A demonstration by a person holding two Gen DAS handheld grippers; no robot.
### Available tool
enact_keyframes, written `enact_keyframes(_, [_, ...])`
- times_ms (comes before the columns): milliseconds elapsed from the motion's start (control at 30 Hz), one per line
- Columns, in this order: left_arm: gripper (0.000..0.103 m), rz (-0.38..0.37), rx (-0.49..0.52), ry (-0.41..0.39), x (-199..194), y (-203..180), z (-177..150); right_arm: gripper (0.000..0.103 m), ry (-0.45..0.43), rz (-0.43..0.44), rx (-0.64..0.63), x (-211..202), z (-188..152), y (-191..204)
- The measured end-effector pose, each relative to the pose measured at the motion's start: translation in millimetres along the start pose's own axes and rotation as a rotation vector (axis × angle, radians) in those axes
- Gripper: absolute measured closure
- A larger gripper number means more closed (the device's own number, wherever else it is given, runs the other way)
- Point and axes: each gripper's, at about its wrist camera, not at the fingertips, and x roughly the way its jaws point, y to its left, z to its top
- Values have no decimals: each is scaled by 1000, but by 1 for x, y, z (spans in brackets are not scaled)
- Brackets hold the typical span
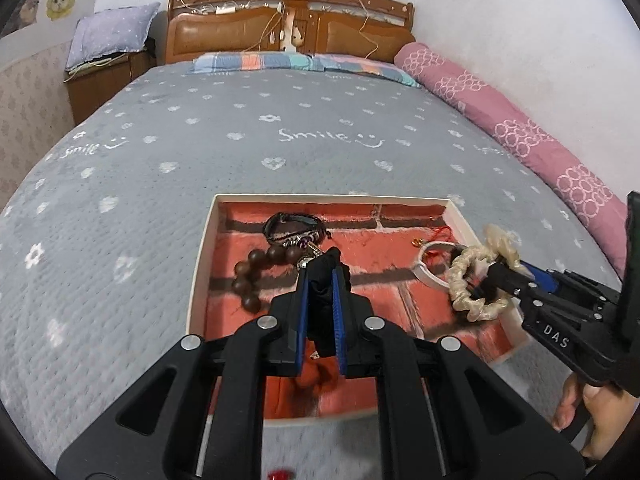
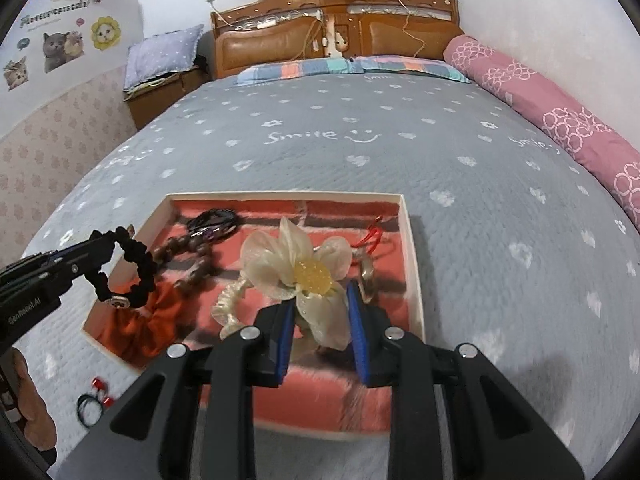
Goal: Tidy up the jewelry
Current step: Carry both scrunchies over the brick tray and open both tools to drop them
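An open white box lined with a red brick print lies on the bed. My left gripper is shut on a black scrunchie above the box's near left part. In the right wrist view the black scrunchie hangs from the left gripper. My right gripper is shut on a cream flower scrunchie over the box. From the left wrist view, the right gripper carries the cream scrunchie over the box's right side. In the box lie a brown bead bracelet, a black bracelet, a white bangle and an orange scrunchie.
A red cord charm rests in the box's far right corner. A thin hair tie with red beads lies on the grey bedspread near the box's left corner. A pink bolster runs along the right wall. A hand holds the right tool.
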Motion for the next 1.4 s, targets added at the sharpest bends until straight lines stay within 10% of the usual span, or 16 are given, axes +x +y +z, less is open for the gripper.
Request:
enact_keyframes(833, [90, 163, 39, 108, 84, 21, 4, 75, 66, -64, -6, 72, 5, -15])
enact_keyframes(1400, [11, 81, 70, -19, -8, 12, -11, 15, 40, -30, 5, 14, -5, -25])
